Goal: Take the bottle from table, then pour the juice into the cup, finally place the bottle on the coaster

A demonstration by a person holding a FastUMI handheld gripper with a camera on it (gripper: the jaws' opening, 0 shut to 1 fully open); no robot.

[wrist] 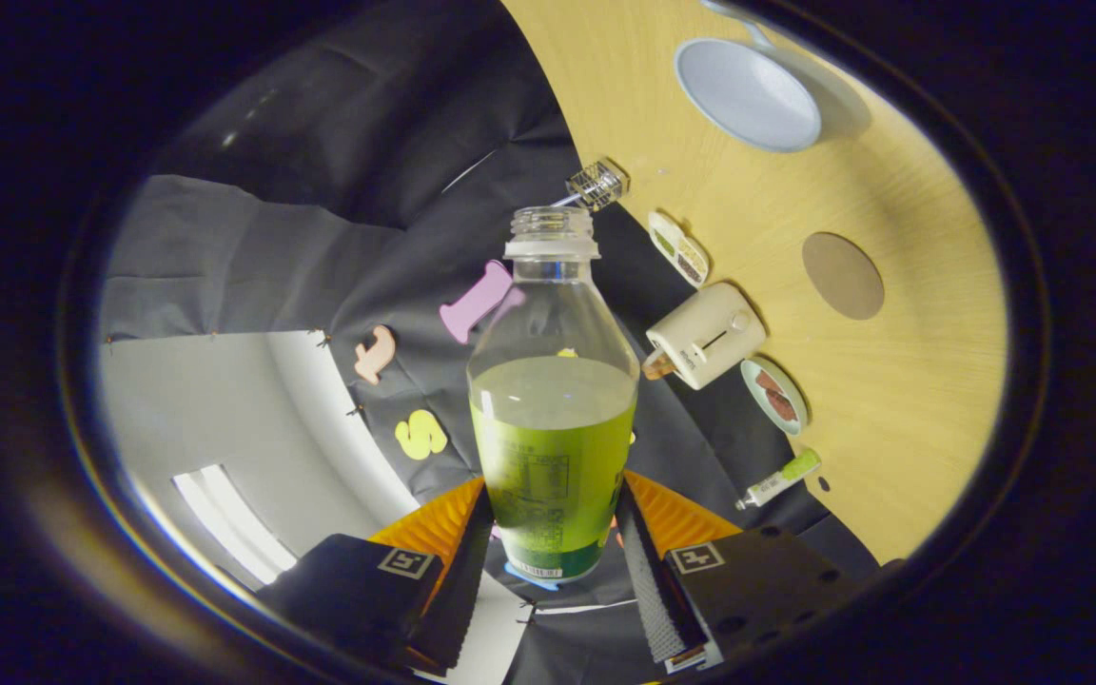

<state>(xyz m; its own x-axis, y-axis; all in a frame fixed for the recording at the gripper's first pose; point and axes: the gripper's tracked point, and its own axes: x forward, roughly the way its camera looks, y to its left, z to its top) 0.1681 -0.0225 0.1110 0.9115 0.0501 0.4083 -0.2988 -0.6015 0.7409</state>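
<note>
Bottle [553, 400], uncapped and part full of green juice, sits clamped between my gripper [553, 533] fingers, lifted off the table [900, 400]. I see the cup [748, 93] and the coaster [843, 276] out on its surface, well apart.

Pale wooden table [900, 400], black cloth wall [339, 143], perhaps dim.

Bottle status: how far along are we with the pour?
Pickup looks done: the gripper is shut on the uncapped bottle, lifted and tilted off the table. The juice remains inside; cup looks empty. Left: the pour, then placing on the coaster.
</note>
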